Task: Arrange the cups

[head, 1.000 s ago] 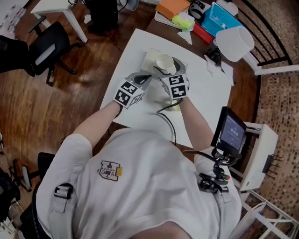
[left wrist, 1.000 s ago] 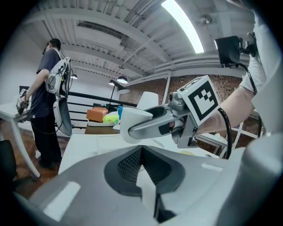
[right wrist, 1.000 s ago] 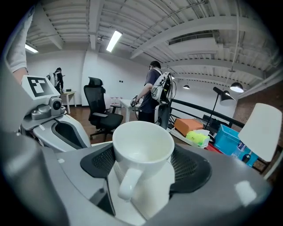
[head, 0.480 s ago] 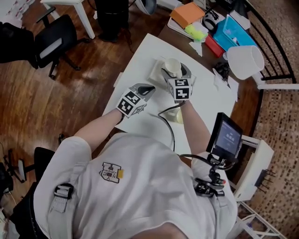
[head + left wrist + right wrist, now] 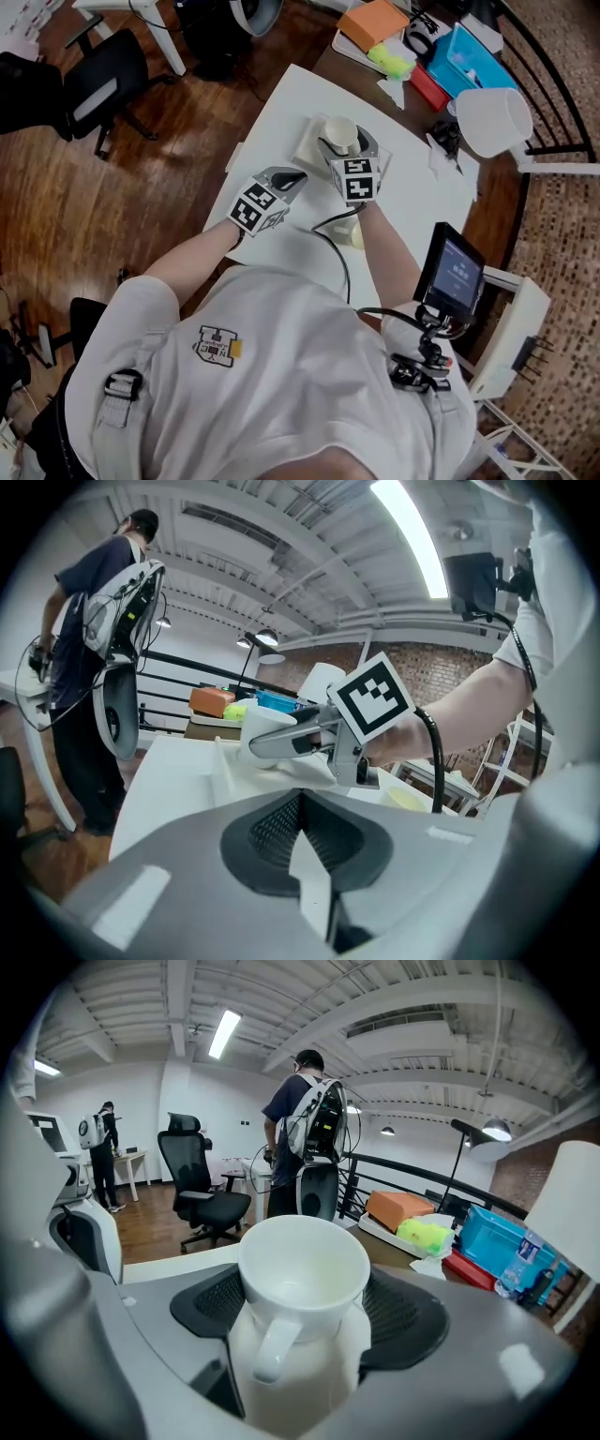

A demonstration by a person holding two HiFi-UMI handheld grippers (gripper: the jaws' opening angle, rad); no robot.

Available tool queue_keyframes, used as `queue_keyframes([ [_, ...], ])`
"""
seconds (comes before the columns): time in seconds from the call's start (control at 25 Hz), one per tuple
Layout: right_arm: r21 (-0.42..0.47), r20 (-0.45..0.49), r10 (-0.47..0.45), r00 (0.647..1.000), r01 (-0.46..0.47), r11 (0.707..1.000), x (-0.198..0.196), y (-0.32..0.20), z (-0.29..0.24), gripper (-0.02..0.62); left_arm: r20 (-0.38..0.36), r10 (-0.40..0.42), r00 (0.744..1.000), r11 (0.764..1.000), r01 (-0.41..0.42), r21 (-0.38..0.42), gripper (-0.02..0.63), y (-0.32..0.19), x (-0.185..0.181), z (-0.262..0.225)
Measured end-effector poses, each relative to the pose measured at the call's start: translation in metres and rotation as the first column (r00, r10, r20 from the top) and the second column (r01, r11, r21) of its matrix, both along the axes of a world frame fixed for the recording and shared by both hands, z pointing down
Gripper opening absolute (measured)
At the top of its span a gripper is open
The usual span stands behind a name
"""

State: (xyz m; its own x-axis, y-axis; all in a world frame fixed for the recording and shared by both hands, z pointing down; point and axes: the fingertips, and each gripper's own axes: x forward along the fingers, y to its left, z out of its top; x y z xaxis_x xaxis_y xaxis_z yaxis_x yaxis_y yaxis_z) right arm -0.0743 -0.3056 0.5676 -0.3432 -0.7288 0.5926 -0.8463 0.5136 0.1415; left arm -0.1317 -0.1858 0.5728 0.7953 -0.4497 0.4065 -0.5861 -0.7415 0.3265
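A white cup (image 5: pixel 339 129) with a handle is held upright by my right gripper (image 5: pixel 340 141), whose pads press its sides. It hangs just above a white square tray (image 5: pixel 307 148) on the white table (image 5: pixel 281 98). In the right gripper view the cup (image 5: pixel 302 1274) fills the space between the pads, handle toward the camera, and looks empty. My left gripper (image 5: pixel 294 176) is shut on nothing, just left of the tray. A pale yellow cup (image 5: pixel 355 234) sits by my right forearm. From the left gripper view I see the right gripper holding the cup (image 5: pixel 264 726).
At the table's far side stand a white lamp shade (image 5: pixel 494 120), a blue box (image 5: pixel 457 54) and an orange pad (image 5: pixel 372 21). A screen on a stand (image 5: pixel 454 270) is at the right. A black chair (image 5: pixel 101 86) stands on the wooden floor. A person with a backpack (image 5: pixel 307 1133) stands beyond.
My right gripper has sunk with the cup toward the white tray. The left gripper has dropped a little beside it, still shut.
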Motion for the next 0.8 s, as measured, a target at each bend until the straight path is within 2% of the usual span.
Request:
queue_keyframes([
  [0.68, 0.073, 0.023, -0.018, 1.000, 0.017, 0.997, 0.000, -0.003, 0.000, 0.393, 0.027, 0.003, 1.000, 1.000, -0.002, -0.031, 0.000, 0.006, 0.002, 0.014],
  [0.8, 0.039, 0.009, -0.024, 1.000, 0.024, 0.999, 0.002, -0.002, 0.010, 0.396, 0.032, 0.000, 0.999, 0.999, 0.001, -0.034, 0.000, 0.009, 0.002, 0.015],
])
